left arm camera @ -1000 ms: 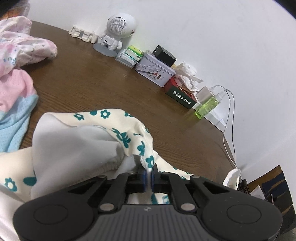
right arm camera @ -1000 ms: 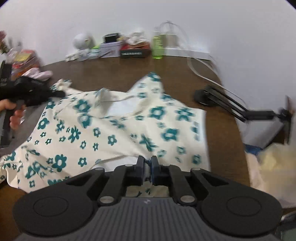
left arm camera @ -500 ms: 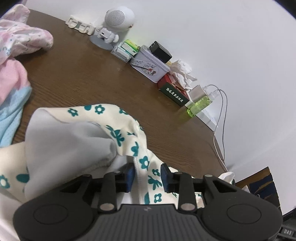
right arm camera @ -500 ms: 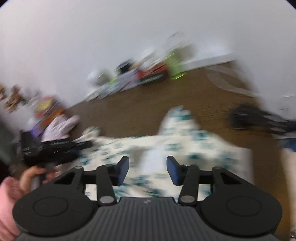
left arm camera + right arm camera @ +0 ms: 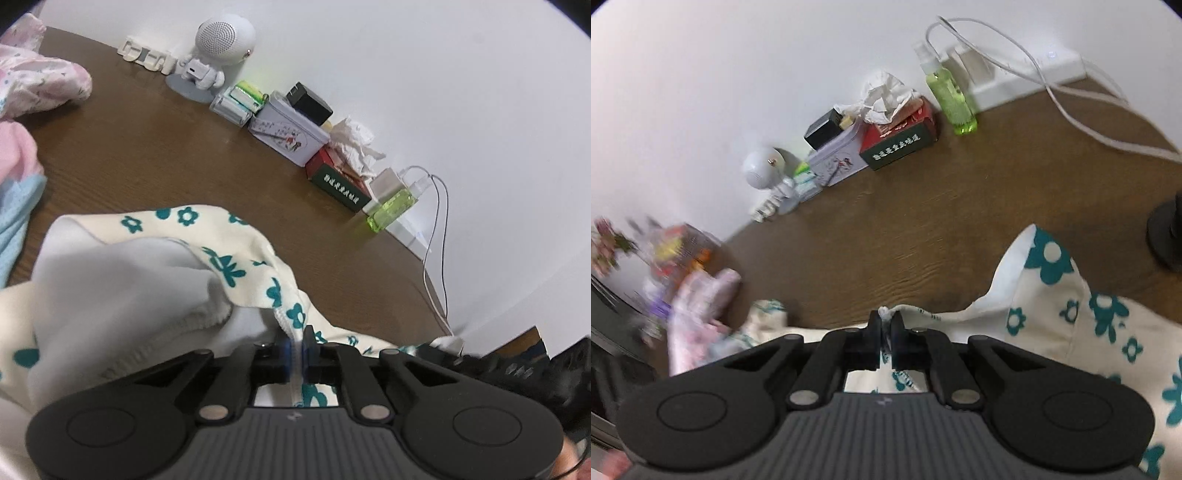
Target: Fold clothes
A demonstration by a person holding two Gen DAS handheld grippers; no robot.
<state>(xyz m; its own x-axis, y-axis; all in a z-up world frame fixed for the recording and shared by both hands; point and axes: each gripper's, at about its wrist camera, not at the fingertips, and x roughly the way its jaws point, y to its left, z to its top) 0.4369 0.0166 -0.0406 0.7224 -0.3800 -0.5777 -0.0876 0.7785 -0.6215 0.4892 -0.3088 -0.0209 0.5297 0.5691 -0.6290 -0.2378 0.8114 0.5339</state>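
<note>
You have both the left gripper (image 5: pixel 294 346) and the right gripper (image 5: pixel 885 325) pinched tight on hems of the flowered garment (image 5: pixel 147 280), which lies bunched on the table (image 5: pixel 155 158) and spreads rightward from your right tool.

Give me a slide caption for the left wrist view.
Left gripper pinching the floral garment's edge above a wooden table.
</note>
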